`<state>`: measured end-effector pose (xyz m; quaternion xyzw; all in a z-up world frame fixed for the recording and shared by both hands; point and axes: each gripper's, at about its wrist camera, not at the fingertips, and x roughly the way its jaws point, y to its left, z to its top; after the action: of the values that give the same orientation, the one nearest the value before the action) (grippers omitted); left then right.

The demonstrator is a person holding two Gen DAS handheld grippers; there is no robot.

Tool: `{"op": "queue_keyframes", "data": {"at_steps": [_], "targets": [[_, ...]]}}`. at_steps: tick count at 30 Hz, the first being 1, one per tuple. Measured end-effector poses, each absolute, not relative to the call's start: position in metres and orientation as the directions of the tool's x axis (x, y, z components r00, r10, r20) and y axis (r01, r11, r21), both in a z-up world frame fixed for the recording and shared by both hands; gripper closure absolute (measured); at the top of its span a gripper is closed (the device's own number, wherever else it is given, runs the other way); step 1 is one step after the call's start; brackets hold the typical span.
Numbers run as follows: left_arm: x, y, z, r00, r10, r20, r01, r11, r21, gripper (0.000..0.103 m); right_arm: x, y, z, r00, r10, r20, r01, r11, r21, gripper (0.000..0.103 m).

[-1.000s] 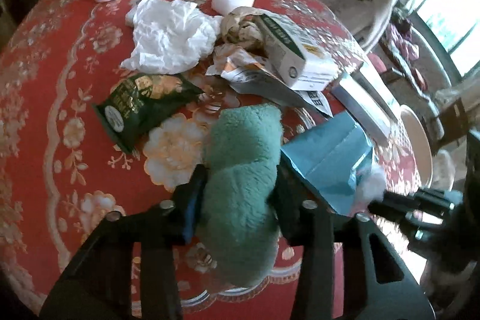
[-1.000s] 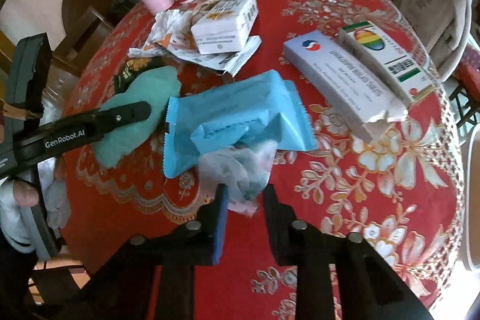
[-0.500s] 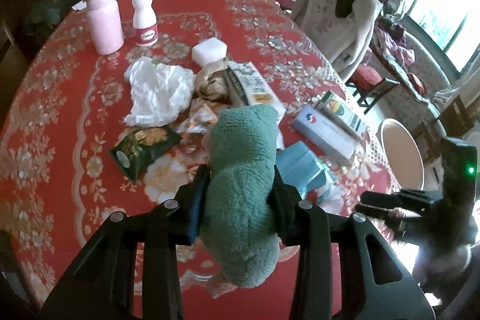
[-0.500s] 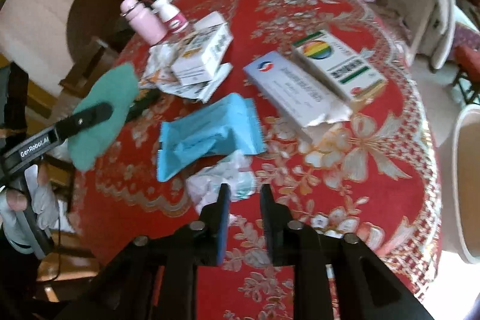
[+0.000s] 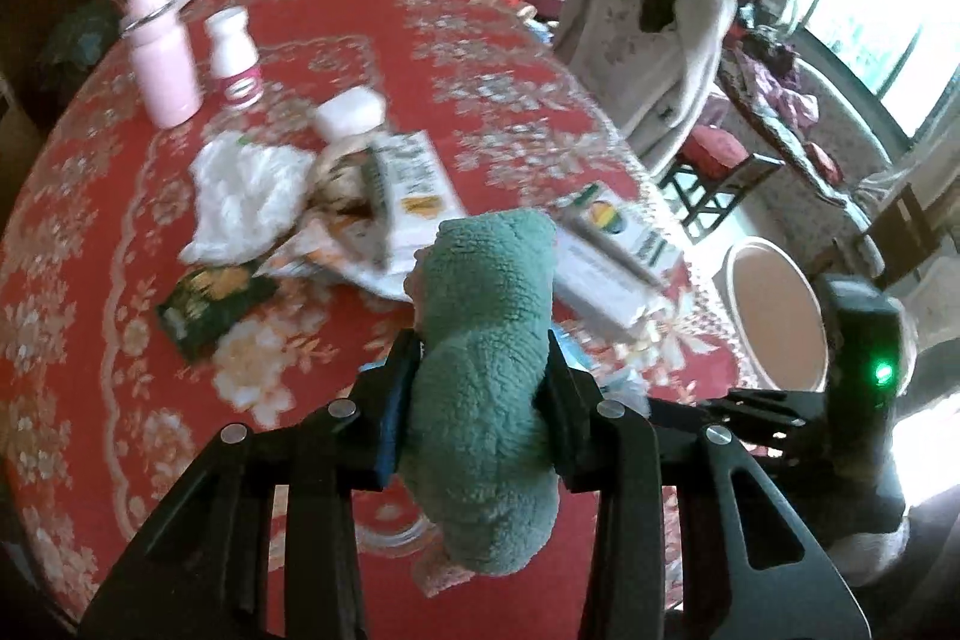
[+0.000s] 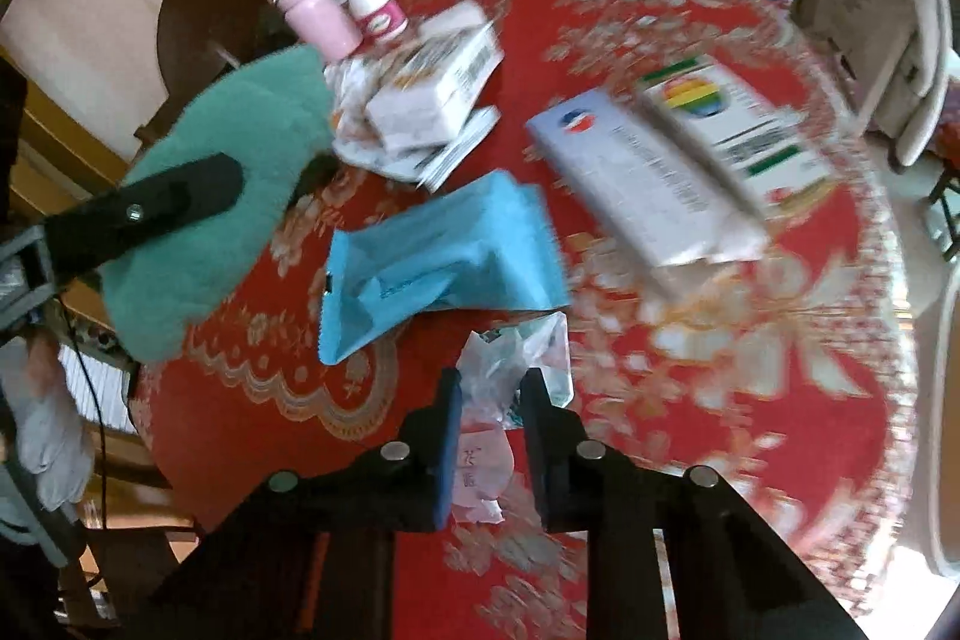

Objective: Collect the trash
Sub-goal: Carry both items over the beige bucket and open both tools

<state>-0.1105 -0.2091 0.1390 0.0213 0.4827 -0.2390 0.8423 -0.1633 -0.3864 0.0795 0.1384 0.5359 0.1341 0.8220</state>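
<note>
Table: red floral cloth (image 6: 690,430), strewn with boxes (image 6: 648,184) and a blue packet (image 6: 438,262).
Left gripper (image 5: 480,388): green cloth (image 5: 486,400) is clamped between the fingers, above the table.
Right gripper (image 6: 489,400): crumpled wrapper (image 6: 510,364) is pinched between closed fingers, beside the packet near the table edge.

Left tongs (image 5: 480,388) clamp a green fleecy cloth (image 5: 486,400) — above the red tablecloth (image 5: 90,232).

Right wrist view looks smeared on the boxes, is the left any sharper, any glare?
Right wrist view: the two long boxes and the tablecloth are motion-blurred, the crumpled wrapper between the fingers stays sharp. Left wrist view: table litter softly blurred, window blown out white.
</note>
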Motion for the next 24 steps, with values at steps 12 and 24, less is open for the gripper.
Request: {"op": "queue_keyframes", "data": {"at_steps": [12,24], "targets": [[-0.116,-0.361,0.142,0.276,-0.523,-0.806,0.616,0.74,-0.27,0.067,-0.217,-0.541,0.115,0.509,0.132,-0.85,0.252,0.922,0.294,0.085],[-0.134,-0.493,0.112,0.135,-0.551,-0.824,0.692,0.647,-0.32,0.066,-0.253,-0.658,0.096,0.461,0.008,-0.887,0.47,0.846,0.251,0.084]]}}
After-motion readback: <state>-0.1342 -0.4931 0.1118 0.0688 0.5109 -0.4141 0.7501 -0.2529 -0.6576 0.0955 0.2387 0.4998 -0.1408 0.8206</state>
